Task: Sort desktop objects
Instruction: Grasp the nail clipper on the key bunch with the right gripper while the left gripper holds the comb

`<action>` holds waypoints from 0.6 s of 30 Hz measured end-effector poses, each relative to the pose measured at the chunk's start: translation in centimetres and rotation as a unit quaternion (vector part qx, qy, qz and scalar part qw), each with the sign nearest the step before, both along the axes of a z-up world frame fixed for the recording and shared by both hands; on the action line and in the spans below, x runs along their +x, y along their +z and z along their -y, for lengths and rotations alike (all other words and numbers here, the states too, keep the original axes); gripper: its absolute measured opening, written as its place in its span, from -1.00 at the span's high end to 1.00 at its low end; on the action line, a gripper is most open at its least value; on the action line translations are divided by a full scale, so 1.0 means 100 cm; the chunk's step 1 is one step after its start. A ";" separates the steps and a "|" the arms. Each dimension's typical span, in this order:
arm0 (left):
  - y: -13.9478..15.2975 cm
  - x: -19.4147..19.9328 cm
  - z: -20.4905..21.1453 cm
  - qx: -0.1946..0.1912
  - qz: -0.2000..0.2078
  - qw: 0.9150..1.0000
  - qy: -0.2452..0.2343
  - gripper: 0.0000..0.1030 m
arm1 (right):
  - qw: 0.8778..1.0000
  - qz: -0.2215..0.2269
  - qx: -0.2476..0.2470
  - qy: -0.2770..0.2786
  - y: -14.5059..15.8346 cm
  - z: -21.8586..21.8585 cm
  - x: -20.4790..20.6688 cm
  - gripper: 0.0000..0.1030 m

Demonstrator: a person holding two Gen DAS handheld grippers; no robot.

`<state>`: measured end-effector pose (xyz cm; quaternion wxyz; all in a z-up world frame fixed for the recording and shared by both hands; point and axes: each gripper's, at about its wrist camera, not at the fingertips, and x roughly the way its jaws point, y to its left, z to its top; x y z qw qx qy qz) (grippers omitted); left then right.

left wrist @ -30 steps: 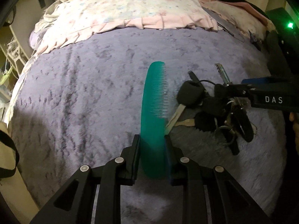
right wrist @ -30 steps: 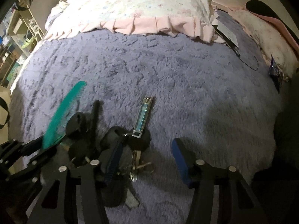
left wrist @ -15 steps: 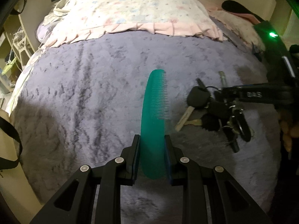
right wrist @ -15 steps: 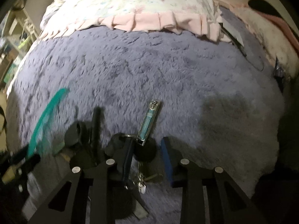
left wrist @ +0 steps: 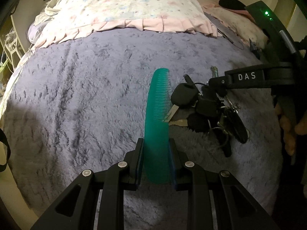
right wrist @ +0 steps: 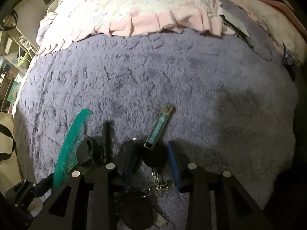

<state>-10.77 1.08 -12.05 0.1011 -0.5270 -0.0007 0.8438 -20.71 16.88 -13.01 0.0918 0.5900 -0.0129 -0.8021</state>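
My left gripper point(left wrist: 155, 147) is shut on the handle end of a green comb point(left wrist: 157, 115), which sticks out forward above the blanket. In the right wrist view the comb point(right wrist: 71, 140) shows at the lower left. A bunch of keys point(left wrist: 203, 111) with black heads and a clear turquoise tag point(right wrist: 159, 126) lies on the blanket just right of the comb. My right gripper point(right wrist: 151, 149) points down over the bunch with its jaws opening. A round black key head point(right wrist: 153, 157) sits between the blue pads, which stand beside it without clearly pressing. From the left wrist, the right gripper point(left wrist: 216, 84) reaches in from the right.
A fluffy purple blanket point(left wrist: 86, 95) covers the bed. A floral pillow with a pink frill point(left wrist: 134, 9) lies at the back. A card and a thin black cable point(right wrist: 249, 38) lie at the back right. A person's hand point(left wrist: 287, 130) holds the right gripper's handle.
The right gripper's jaws came in from wide apart to close around the black key head and shifted over the bunch. The left gripper kept the comb almost still.
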 end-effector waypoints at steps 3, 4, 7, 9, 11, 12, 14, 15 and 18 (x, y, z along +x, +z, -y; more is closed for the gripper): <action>-0.001 -0.001 0.000 0.000 0.001 1.000 0.000 0.53 | 1.000 -0.003 -0.004 -0.009 -0.001 0.001 -0.006 0.31; -0.001 -0.001 0.001 0.000 0.001 1.000 0.000 0.53 | 1.000 -0.003 -0.005 -0.013 0.000 0.000 -0.008 0.31; -0.001 -0.001 0.003 0.002 0.001 1.000 0.000 0.53 | 1.000 -0.003 -0.013 -0.022 0.006 -0.005 -0.010 0.27; -0.002 -0.001 0.004 0.005 0.000 1.000 0.001 0.53 | 0.999 -0.004 -0.018 -0.027 0.012 -0.010 -0.008 0.07; -0.002 -0.001 0.004 0.005 0.000 1.000 0.002 0.53 | 0.999 -0.012 -0.029 -0.041 0.022 -0.017 -0.008 -0.02; -0.003 -0.002 0.005 0.006 0.000 1.000 0.003 0.53 | 0.998 -0.015 -0.034 -0.047 0.025 -0.022 -0.009 -0.04; -0.004 -0.003 0.004 0.006 0.000 1.000 0.004 0.53 | 0.997 -0.020 -0.045 -0.058 0.031 -0.028 -0.014 -0.07; -0.004 -0.003 0.004 0.006 0.000 1.000 0.004 0.53 | 0.997 -0.019 -0.045 -0.061 0.031 -0.026 -0.017 -0.07; -0.005 -0.004 0.004 0.006 0.000 1.000 0.004 0.53 | 0.998 0.003 -0.035 -0.061 0.018 -0.013 -0.024 -0.07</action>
